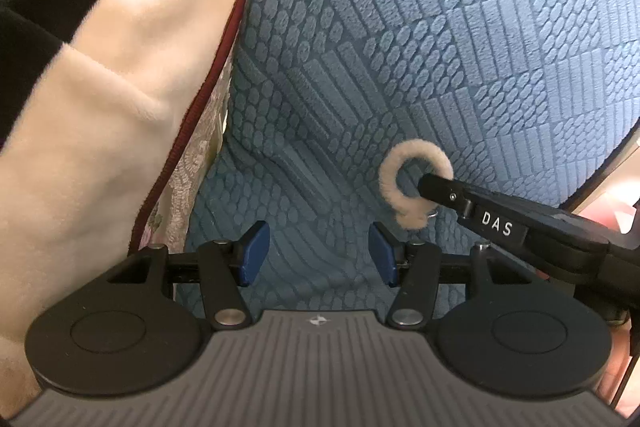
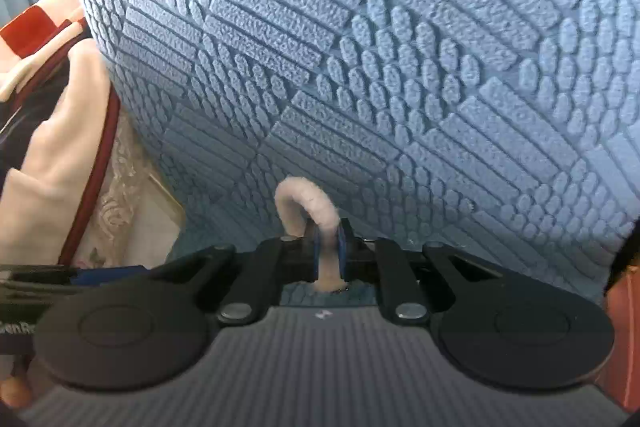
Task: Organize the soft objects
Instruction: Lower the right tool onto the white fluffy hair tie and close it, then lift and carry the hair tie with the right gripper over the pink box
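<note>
A home, likely a bedroom: a blue textured cushion [image 1: 420, 27], a plush cream blanket [image 1: 112, 75] and lace cloth [image 2: 120, 195].

left wrist: close, angled down | right wrist: closer | shared: blue cushion [image 1: 400, 47], fuzzy loop [image 1: 404, 179]

The right gripper [image 2: 329, 247] pinches a fuzzy cream loop [image 2: 310, 205] against the blue textured cushion [image 2: 400, 67].

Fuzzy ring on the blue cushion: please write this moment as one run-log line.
right gripper: shut on fuzzy ring | left gripper: open, empty | blue cushion: underneath
</note>
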`<state>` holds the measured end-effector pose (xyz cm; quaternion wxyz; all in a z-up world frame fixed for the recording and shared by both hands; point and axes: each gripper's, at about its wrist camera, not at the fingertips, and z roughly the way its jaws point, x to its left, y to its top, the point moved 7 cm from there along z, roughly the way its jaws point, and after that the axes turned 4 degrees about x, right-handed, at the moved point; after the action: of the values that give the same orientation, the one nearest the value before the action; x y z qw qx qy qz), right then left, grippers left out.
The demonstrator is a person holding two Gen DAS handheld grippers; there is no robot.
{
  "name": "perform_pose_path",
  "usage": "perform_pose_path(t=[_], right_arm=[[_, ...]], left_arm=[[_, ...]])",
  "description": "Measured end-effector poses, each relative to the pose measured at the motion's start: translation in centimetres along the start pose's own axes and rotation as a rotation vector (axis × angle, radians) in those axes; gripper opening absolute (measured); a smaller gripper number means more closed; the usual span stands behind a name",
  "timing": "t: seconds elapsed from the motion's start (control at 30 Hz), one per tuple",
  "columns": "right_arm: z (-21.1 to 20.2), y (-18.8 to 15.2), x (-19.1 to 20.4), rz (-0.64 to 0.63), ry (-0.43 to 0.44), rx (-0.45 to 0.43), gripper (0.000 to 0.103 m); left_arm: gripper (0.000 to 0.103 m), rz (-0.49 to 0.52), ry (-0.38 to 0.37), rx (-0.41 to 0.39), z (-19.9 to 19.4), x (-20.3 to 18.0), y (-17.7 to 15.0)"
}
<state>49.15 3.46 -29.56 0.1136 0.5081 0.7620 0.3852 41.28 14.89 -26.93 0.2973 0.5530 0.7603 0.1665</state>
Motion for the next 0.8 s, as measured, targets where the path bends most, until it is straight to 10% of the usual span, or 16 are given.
perform_pose_path(t=[0.8], right_arm=[[-12.1, -5.7, -1.4, -0.037, -0.104, 0.031, 0.012]], left_arm=[[0.062, 0.055, -0.040, -0.034, -4.4, -2.9, -3.4]])
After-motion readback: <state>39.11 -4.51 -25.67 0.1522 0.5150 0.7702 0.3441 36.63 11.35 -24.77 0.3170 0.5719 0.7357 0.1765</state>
